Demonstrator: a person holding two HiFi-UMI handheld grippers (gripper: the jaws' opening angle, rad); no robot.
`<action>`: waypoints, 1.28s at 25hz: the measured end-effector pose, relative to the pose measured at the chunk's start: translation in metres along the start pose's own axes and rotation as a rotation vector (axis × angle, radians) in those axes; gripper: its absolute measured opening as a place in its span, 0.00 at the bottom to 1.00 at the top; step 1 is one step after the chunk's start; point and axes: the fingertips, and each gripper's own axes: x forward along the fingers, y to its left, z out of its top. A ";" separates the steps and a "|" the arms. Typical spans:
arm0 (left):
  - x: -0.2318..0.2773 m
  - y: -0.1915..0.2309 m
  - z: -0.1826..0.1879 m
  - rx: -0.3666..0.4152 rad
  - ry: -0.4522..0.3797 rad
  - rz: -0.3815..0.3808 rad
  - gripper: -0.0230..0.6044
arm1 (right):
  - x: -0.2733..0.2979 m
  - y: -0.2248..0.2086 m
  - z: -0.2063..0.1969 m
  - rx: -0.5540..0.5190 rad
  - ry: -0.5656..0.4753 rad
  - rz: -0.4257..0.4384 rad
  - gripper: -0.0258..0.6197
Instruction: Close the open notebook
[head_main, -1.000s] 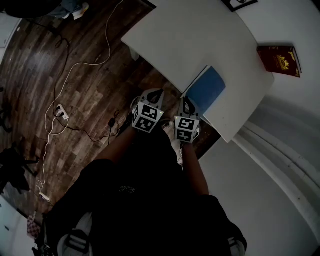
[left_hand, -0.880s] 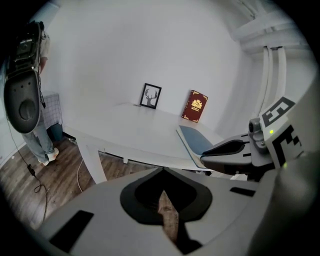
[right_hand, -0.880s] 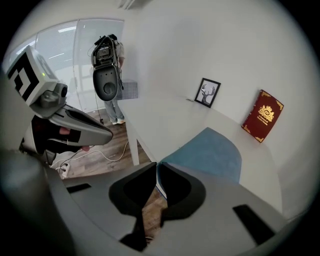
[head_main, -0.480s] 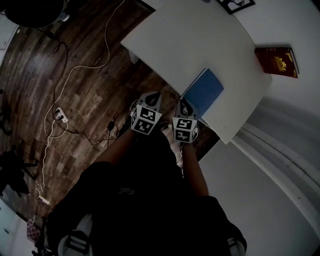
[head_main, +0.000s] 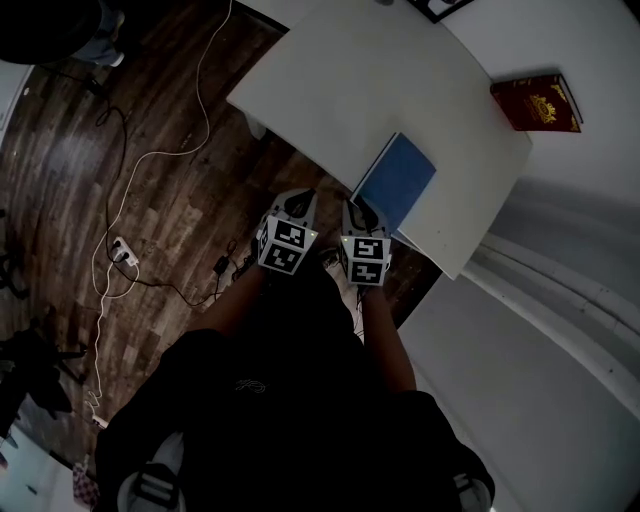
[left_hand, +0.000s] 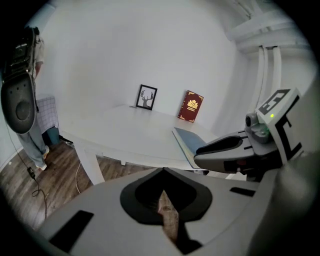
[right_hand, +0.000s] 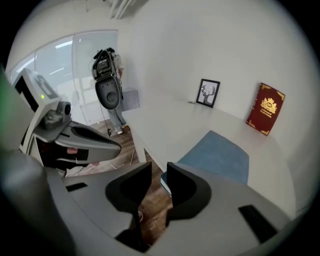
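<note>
The notebook (head_main: 397, 180) lies closed on the white table (head_main: 350, 80), blue cover up, near the front edge; it also shows in the left gripper view (left_hand: 190, 140) and the right gripper view (right_hand: 217, 155). Both grippers hang side by side just off that edge, over the wooden floor. My left gripper (head_main: 300, 197) (left_hand: 163, 170) is shut, tips together, with nothing in it. My right gripper (head_main: 358, 210) (right_hand: 159, 170) is open: its jaws have just been opening and nothing is between them. Its tips point at the notebook's near corner without touching it.
A red book (head_main: 535, 102) stands against the wall at the table's far right, a small framed picture (head_main: 440, 8) further along. White cables (head_main: 150, 150) and a power strip (head_main: 122, 225) lie on the floor to the left. A person stands far off (right_hand: 112, 80).
The head view has drifted, so table and notebook sit a little further left and up. Both grippers stay together off the table's edge; the notebook lies closed as before.
</note>
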 end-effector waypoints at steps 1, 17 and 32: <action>-0.001 -0.001 0.002 0.009 -0.002 -0.006 0.04 | -0.002 0.000 0.004 0.034 -0.016 0.004 0.21; -0.020 -0.103 0.033 0.109 -0.116 -0.109 0.04 | -0.112 -0.043 0.012 0.164 -0.328 -0.136 0.07; -0.106 -0.261 0.043 0.249 -0.363 -0.131 0.04 | -0.325 -0.069 -0.040 0.181 -0.676 -0.320 0.07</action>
